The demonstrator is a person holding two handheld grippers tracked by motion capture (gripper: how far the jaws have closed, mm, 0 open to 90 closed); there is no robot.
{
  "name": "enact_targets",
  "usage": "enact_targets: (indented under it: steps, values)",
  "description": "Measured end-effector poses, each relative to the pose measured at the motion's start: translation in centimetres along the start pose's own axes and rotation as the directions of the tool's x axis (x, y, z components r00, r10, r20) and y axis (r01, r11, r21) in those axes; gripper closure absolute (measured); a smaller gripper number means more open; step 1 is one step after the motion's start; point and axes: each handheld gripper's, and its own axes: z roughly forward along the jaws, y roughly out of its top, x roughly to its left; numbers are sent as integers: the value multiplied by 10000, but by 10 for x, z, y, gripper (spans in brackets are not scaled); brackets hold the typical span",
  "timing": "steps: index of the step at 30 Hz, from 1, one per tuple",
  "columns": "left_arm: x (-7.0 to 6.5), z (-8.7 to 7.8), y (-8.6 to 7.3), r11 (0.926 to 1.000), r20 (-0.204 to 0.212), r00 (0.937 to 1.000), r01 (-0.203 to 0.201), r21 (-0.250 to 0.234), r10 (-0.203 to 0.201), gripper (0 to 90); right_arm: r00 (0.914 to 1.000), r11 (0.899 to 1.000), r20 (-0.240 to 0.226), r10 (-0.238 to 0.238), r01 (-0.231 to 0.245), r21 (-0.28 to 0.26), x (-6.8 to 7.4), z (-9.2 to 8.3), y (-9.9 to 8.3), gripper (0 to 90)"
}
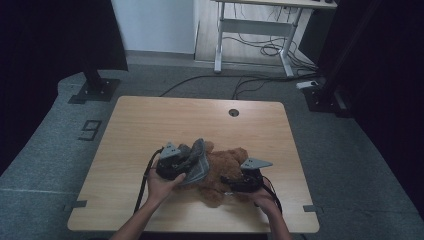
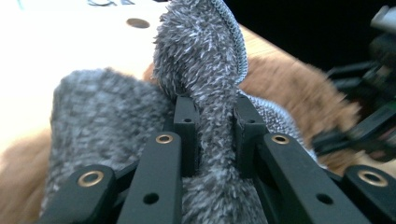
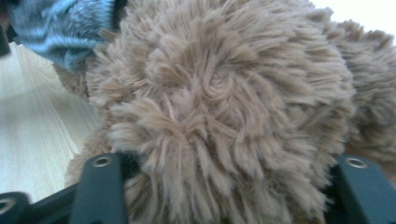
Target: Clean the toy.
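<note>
Left tool (image 2: 212,135) is clamped tight on a fold of the grey fleece (image 2: 201,60), right by its zipper edge, and holds that flap lifted off the counter (image 1: 150,120). The fleece looks like a small zip-up garment or pouch for the toy; which one is hard to tell from here. It sits at the near middle of the counter, against the left side of the brown plush bear (image 1: 222,172).

Over to the right tool (image 1: 240,184): it's down on the bear, jaws about half open with a fat, fuzzy limb or body part bulging between them. In the right gripper view the fur (image 3: 219,107) swells up between the two black jaws, but whether the pads are biting is hidden under the pile. I can't call it a grip yet.

So the step in hand, as I read it: one tool holds the fleece open, the other takes the bear. Whether the bear is going in or coming out, I can't tell.

Next move calls for the right tool to close firmly on the plush, deep enough not to slip off loose fur, while the left keeps the flap up and the opening wide.

As for contents: the fleece covers part of the bear's left side; how much is inside is hidden.
</note>
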Motion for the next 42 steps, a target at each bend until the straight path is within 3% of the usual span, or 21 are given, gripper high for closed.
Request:
enact_targets:
  steps: [3,6,9,12,17,19,25,30,35,38,42]
  values:
    - [-17,13,19,9998,442,9988,-198,90,194,754,9982,9979,355,-486,501,-420,7,-1,-5,434]
    - [-43,42,42,9974,823,9951,-583,427,547,752,9922,9928,736,-1008,1051,-582,12,-2,-8,446]
    - [-60,67,56,9943,881,9936,-770,734,704,751,9844,9881,1254,-1231,1333,-767,16,-1,-10,458]
    - [-63,85,62,9930,705,9952,-743,920,680,749,9738,9834,1796,-1397,1576,-895,17,1,-10,471]
    - [-43,90,60,9950,405,9992,-98,992,58,748,9543,9761,2612,-1450,1812,-1201,11,6,-11,479]
    - [-33,89,55,9943,449,9986,222,1039,-270,748,9521,9741,2637,-1550,1918,-1198,10,6,-11,480]
    - [-19,78,45,9939,361,9980,476,996,-515,749,9369,9641,2835,-2047,2431,-1071,15,7,-13,482]
    - [4,52,34,9919,97,9968,777,1002,-791,751,9262,9556,2965,-2328,2745,-1073,19,5,-17,486]
    - [30,14,19,9943,-329,9946,996,386,-984,751,9214,9515,2996,-2476,2896,-1043,21,4,-19,486]
    - [50,-3,11,9876,-404,9870,1563,118,-1558,751,9226,9513,2992,-2436,2874,-1117,22,4,-21,486]
    - [69,-20,-1,9838,-927,9796,1794,23,-1784,750,9229,9524,3027,-2381,2829,-1136,22,4,-22,486]
